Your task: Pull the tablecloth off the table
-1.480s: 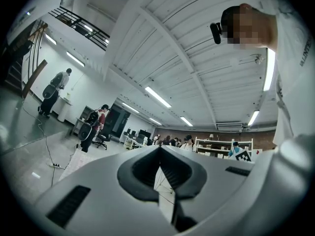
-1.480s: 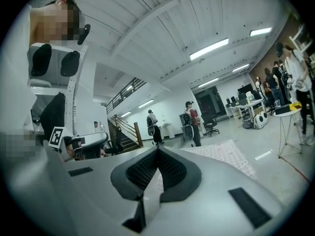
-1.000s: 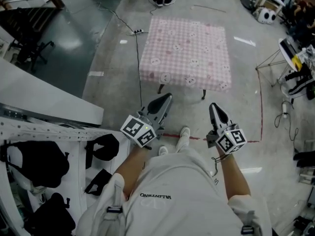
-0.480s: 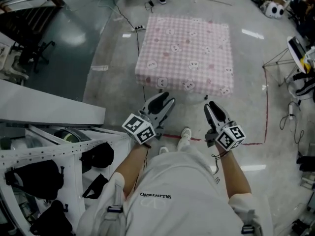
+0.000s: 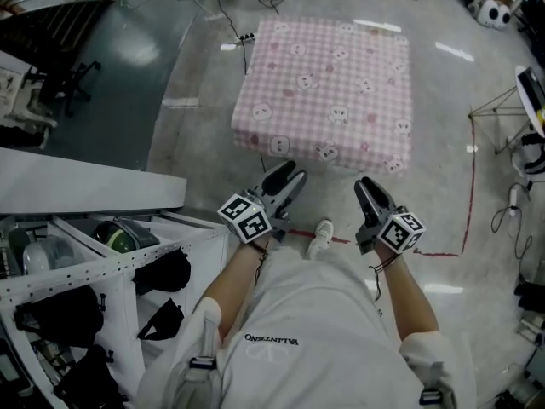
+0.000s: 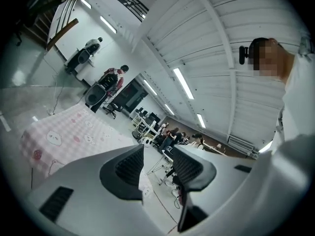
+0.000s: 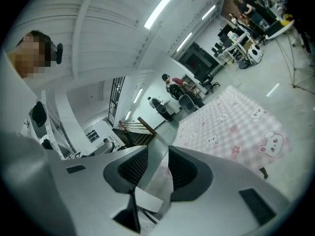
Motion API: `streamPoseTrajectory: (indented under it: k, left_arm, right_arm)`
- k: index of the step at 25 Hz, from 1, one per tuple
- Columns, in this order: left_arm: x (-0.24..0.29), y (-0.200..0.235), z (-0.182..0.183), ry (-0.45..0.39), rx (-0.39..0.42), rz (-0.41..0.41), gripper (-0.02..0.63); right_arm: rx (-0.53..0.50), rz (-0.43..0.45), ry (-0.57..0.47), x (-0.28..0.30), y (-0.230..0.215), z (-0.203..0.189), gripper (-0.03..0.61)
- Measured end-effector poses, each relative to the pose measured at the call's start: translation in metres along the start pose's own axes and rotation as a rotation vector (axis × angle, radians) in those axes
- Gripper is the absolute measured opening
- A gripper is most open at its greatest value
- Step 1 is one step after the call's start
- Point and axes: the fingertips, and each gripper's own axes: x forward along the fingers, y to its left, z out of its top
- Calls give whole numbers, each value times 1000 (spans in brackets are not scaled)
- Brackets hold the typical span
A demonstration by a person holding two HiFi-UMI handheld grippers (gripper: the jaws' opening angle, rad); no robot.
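The grey concrete floor (image 5: 192,143) fills most of the head view. A white shelving rack (image 5: 94,271) takes up its lower left corner. The pink checked tablecloth (image 5: 328,92), printed with small animal faces, lies spread flat over the whole table, hanging down over every edge that shows. Of the table itself only one leg (image 7: 264,171) shows, in the right gripper view, below the cloth's hem.

The person, in a white shirt (image 5: 294,348), stands on the floor just short of the cloth's near edge, one pale shoe (image 5: 321,237) beside a red tape line (image 5: 464,220) on the floor.

Both grippers are held out in front of the person, above the floor and short of the cloth's near hem, touching nothing. The left gripper (image 5: 285,177) points at the near left corner of the cloth; its own view shows its fingers (image 6: 129,165) spread with nothing between them, the cloth (image 6: 69,136) beyond them to the left. The right gripper (image 5: 368,186) points towards the near right part of the hem; its fingers (image 7: 182,170) stand a narrow gap apart and hold nothing, with the cloth (image 7: 236,122) beyond them to the right.

A thin black cable (image 5: 223,15) runs across the floor past the far left corner of the table.
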Motion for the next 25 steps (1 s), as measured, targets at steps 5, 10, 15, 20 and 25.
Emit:
streamPoseTrajectory:
  k: [5, 10, 15, 20, 25]
  left_arm:
    - [12, 17, -18, 17, -29, 10, 169]
    - [16, 43, -34, -10, -144, 12, 169]
    - [16, 78, -53, -11, -257, 27, 170]
    - [17, 116, -81, 4, -331, 24, 170]
    - [20, 143, -114, 41, -399, 25, 170]
  right_arm:
    - [61, -11, 42, 17, -26, -12, 140]
    - [106, -16, 71, 35, -36, -30, 140]
    - [168, -54, 57, 52, -50, -46, 141]
    - [238, -78, 34, 61, -70, -60, 147]
    - [304, -113, -5, 67, -98, -78, 144]
